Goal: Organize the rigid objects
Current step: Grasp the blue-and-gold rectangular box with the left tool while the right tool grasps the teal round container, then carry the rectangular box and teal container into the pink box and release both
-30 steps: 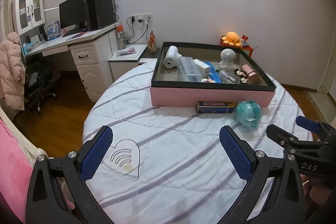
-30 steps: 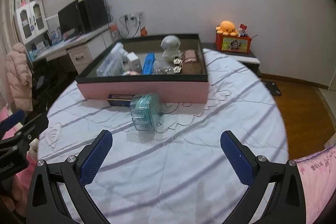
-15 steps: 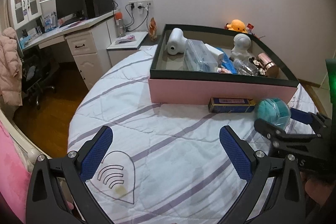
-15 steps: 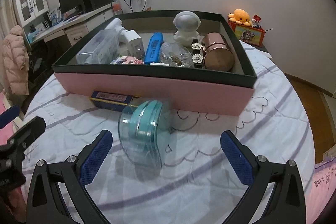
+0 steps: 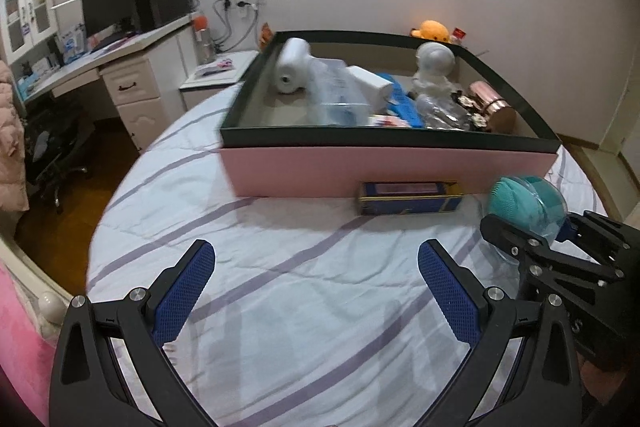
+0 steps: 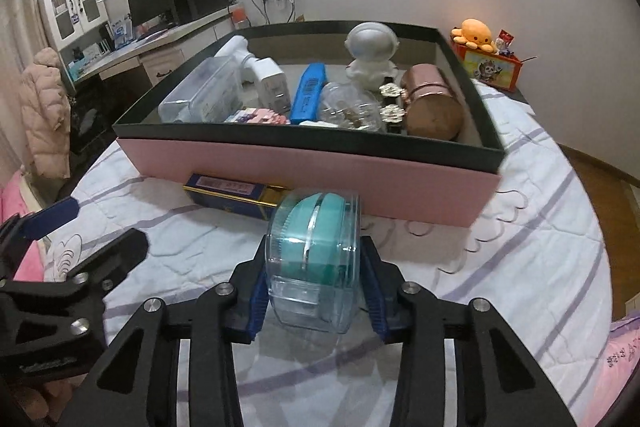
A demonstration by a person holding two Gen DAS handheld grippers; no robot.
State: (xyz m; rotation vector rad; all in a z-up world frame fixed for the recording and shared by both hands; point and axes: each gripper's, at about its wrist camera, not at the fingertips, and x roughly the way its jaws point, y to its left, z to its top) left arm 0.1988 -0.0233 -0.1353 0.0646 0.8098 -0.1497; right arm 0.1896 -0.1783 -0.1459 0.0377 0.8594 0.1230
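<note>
My right gripper (image 6: pixel 316 291) is shut on a clear plastic case with a teal round device inside (image 6: pixel 314 247), just in front of the pink box. The case also shows in the left wrist view (image 5: pixel 528 203), held by the right gripper (image 5: pixel 532 231). My left gripper (image 5: pixel 316 287) is open and empty over the striped bedspread; it shows at the left in the right wrist view (image 6: pixel 92 231). A blue and gold flat box (image 6: pixel 232 193) lies against the front wall of the pink box (image 6: pixel 320 171), which holds several objects.
In the pink box lie a white astronaut figure (image 6: pixel 372 55), a rose-gold cylinder (image 6: pixel 432 107), a blue case (image 6: pixel 308 93), a clear container (image 6: pixel 204 95) and a white device (image 5: pixel 294 65). A desk with a monitor (image 5: pixel 108 7) stands at the left.
My right gripper has moved forward and closed on the clear teal case. My left gripper has moved closer to the pink box and stays open.
</note>
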